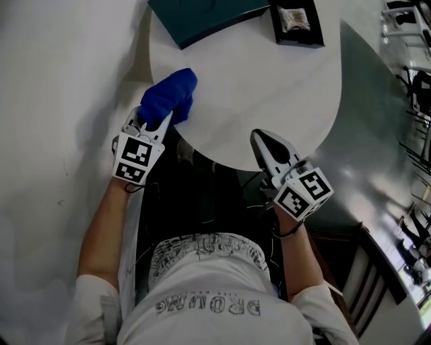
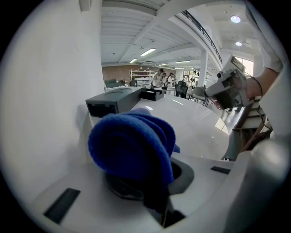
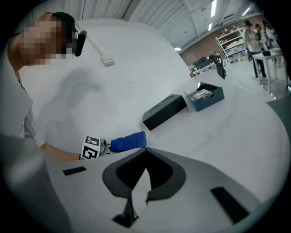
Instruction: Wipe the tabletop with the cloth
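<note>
A bunched blue cloth (image 1: 170, 94) rests on the left edge of the round white table (image 1: 269, 94). My left gripper (image 1: 163, 122) is shut on the cloth's near end. In the left gripper view the cloth (image 2: 132, 145) bulges over the jaws and hides their tips. My right gripper (image 1: 264, 140) is at the table's near right edge, shut with nothing in it. In the right gripper view its jaws meet at the tip (image 3: 145, 152) above the tabletop (image 3: 236, 132), and the cloth (image 3: 129, 141) shows to the left.
A flat dark teal box (image 1: 202, 17) lies at the table's far side. Beside it, an open black box (image 1: 296, 23) holds something pale. A white wall runs along the left. Grey floor and dark furniture (image 1: 411, 81) lie to the right.
</note>
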